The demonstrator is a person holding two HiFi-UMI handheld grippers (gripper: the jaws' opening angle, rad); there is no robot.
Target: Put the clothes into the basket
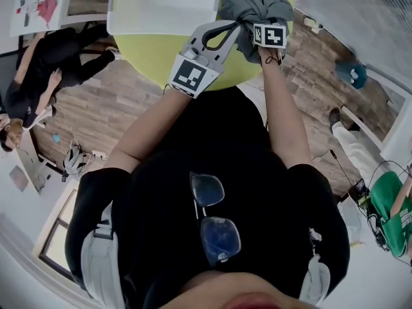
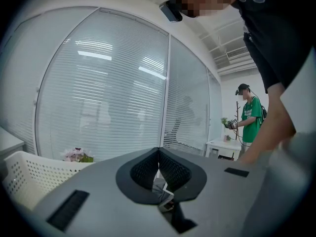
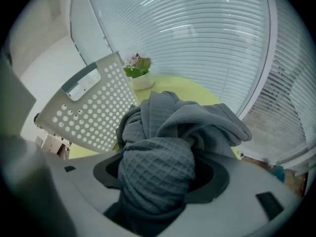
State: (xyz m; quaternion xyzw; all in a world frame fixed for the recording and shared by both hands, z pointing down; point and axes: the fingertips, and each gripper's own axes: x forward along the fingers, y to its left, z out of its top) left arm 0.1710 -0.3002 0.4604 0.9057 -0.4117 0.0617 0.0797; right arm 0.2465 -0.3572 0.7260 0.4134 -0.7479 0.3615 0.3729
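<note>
Currently: you're clamping grey waffle garment (image 3: 163, 147), bunched, in right gripper (image 3: 163, 174) fingers, above yellow counter (image 3: 202, 90). Left gripper (image 2: 159, 174) fingers closed together, holding nothing visible. White basket (image 3: 91, 107) near. Advice: be carrying bundle over rim, releasing only when trailing folds are hanging inside.

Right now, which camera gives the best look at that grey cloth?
The right gripper view: the grey cloth fills the middle, bunched between the jaws. The head view shows it small at the top, at the right gripper, over the yellow-green table. The left gripper view shows none of it.
</note>
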